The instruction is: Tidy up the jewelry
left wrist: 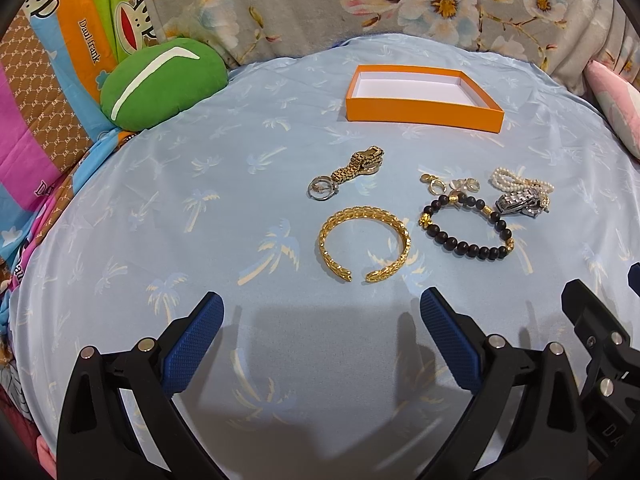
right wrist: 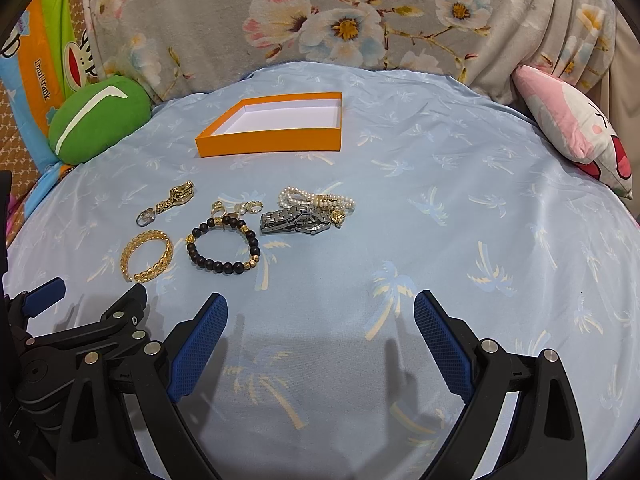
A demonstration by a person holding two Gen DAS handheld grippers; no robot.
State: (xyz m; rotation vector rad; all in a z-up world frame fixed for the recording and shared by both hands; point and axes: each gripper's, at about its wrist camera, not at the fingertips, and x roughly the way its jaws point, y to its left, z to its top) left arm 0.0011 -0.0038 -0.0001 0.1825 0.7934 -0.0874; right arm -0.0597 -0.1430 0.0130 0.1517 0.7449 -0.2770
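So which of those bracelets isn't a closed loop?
The gold cuff bracelet: it has a gap between its ends. The black beaded bracelet beside it forms a full ring.

A home bedroom, judging by the bed spread with a pale blue palm-print sheet, floral bedding bunched behind, cartoon-monkey quilt alongside, green plush cushion and pink pillow nearby
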